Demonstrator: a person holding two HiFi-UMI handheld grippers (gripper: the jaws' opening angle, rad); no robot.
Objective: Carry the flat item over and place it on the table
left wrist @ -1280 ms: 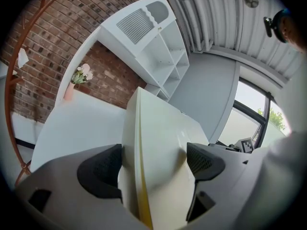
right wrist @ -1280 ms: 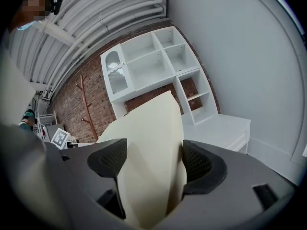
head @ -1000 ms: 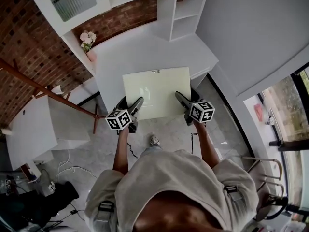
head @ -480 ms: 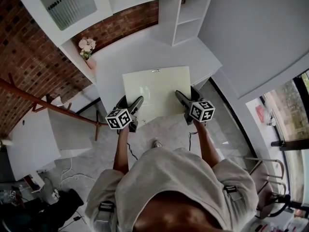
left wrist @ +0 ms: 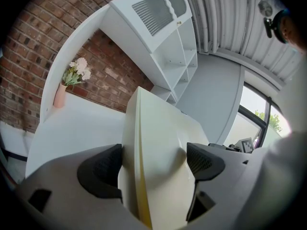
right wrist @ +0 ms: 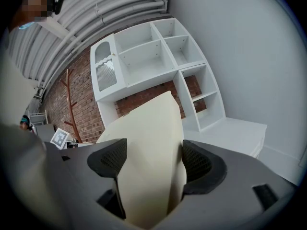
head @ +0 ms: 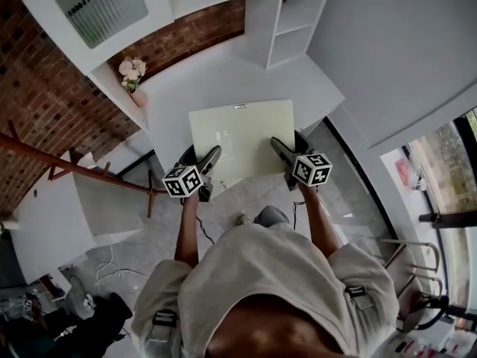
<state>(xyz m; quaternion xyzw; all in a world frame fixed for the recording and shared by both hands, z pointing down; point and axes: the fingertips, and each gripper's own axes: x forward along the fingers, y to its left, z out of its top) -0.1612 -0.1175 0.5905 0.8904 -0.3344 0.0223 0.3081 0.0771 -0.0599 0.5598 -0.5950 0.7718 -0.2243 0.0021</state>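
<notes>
A flat cream-coloured board point(head: 240, 139) is held level in the air between both grippers, partly over the white table point(head: 209, 80). My left gripper point(head: 211, 157) is shut on the board's near left edge, and in the left gripper view the board point(left wrist: 153, 147) fills the gap between the jaws. My right gripper point(head: 277, 150) is shut on the near right edge; the right gripper view shows the board point(right wrist: 148, 152) pinched between its dark pads. The board's near edge overhangs the floor.
A pink vase of flowers point(head: 133, 77) stands at the table's left end against the brick wall. White shelving point(head: 294, 13) rises at the far right of the table. A second white table point(head: 52, 207) and a wooden coat stand point(head: 74, 162) are at the left. Cables lie on the floor.
The person has stepped forward; the board and both grippers now sit slightly further over the white table. Both grips are unchanged.
</notes>
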